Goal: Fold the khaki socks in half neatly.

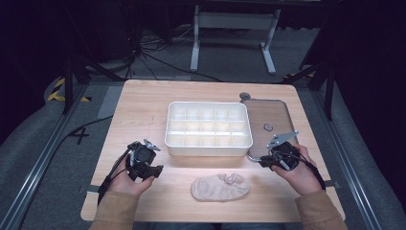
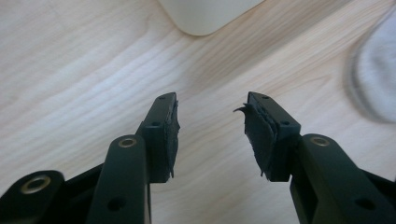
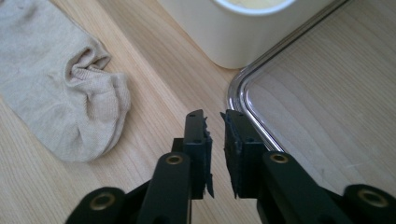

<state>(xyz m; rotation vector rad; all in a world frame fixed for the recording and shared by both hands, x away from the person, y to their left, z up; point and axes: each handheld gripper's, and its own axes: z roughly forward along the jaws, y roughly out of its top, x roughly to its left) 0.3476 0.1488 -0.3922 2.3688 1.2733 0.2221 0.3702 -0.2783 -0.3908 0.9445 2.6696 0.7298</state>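
Wooden table (image 1: 143, 105) under lamp, dark room behind. One beige sock (image 1: 219, 187) lies flat at lower centre, untouched, just below one white divided box (image 1: 208, 143), compartments bare. One lid (image 1: 268, 115) at right. Left gripper (image 2: 211, 122) spread wide, holding nothing. Right gripper (image 3: 215, 135) nearly closed, narrow gap, nothing between. Judgement: work barely begun; sock pickup and stowing remain.

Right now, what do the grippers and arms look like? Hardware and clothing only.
Both are handheld black two-jaw tools. The left gripper and right gripper have angular black fingers with brass-coloured rivets and ragged dark pads. Each carries a grey three-cornered plate on top, and a black cable trails off the left one. Sleeves are tan.
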